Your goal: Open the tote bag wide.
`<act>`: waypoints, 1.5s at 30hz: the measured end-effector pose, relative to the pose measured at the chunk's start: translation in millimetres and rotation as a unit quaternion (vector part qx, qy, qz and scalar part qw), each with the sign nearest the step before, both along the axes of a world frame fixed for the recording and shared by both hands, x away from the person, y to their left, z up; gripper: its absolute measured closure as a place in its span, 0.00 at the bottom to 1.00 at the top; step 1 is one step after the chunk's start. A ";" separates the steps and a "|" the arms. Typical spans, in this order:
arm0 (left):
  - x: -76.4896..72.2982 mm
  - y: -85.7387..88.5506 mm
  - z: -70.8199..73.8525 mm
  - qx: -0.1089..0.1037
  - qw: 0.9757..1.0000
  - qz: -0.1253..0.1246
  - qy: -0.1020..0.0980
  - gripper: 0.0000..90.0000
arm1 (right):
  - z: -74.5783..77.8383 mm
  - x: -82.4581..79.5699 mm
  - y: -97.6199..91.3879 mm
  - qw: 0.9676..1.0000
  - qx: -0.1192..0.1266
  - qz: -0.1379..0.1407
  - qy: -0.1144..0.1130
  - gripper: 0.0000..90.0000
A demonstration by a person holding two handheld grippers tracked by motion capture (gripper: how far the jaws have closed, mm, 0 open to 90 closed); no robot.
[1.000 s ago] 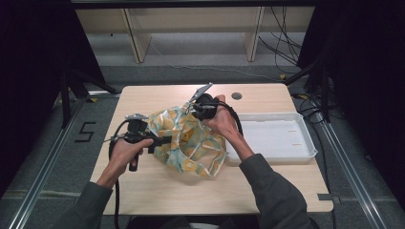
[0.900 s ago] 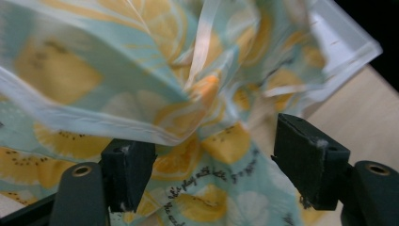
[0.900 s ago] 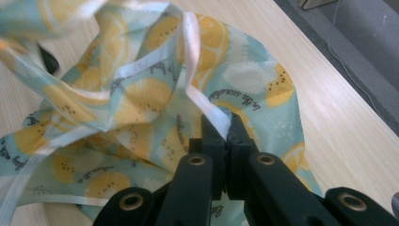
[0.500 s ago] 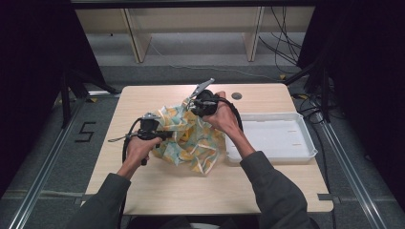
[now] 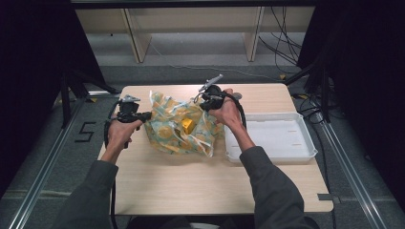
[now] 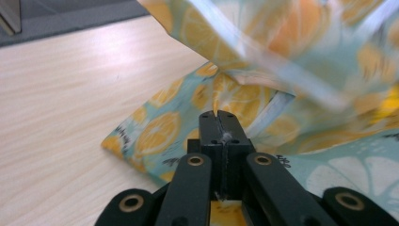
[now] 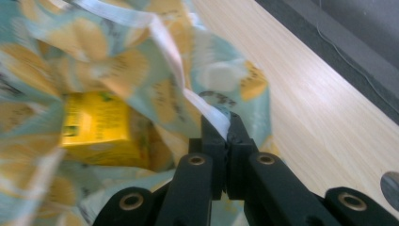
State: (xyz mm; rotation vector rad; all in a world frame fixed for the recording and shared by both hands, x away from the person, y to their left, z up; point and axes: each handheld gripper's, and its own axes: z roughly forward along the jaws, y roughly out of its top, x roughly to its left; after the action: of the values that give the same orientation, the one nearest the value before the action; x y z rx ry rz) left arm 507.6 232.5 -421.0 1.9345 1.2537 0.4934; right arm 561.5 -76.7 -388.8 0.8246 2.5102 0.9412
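A lemon-print bag (image 5: pixel 184 130) in pale teal and yellow lies on the wooden table (image 5: pixel 191 186), its mouth pulled wide. A yellow box (image 5: pixel 186 126) sits inside it, also visible through the opening as the yellow box (image 7: pixel 96 127). My left gripper (image 5: pixel 145 115) is shut on the bag's left edge, the fabric (image 6: pixel 221 94) pinched between its jaws. My right gripper (image 5: pixel 204 101) is shut on the bag's white-trimmed rim (image 7: pixel 207 109) at the far right side. Both hands hold the bag stretched between them.
A white shallow tray (image 5: pixel 305 155) stands on the table just right of the bag, beside my right forearm. A small dark disc (image 5: pixel 237 96) lies on the tabletop behind the right hand. Bare wood stretches in front of the bag.
My left gripper swung in toward the bag and then drew back out to the left with the edge, so the bag now spreads wider and the yellow box shows inside.
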 end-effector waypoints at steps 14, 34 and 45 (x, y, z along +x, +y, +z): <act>0.0 18.5 -62.3 0.043 0.997 0.003 0.060 1.00 | -51.2 27.9 2.6 0.996 -0.059 -0.040 0.061 1.00; -54.1 -0.5 -10.8 -0.083 0.994 -0.065 0.028 0.51 | -5.5 -31.0 -24.9 0.996 0.045 -0.017 0.068 0.49; -56.7 -28.6 -35.2 -0.004 0.991 -0.133 0.023 0.79 | -43.8 -41.6 -7.3 0.996 0.029 0.004 0.088 0.53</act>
State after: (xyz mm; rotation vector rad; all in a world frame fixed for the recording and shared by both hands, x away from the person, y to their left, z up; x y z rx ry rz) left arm 450.9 204.0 -456.2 2.0778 1.0034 0.3077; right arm 519.9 -84.0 -432.6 0.9559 2.6466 0.9878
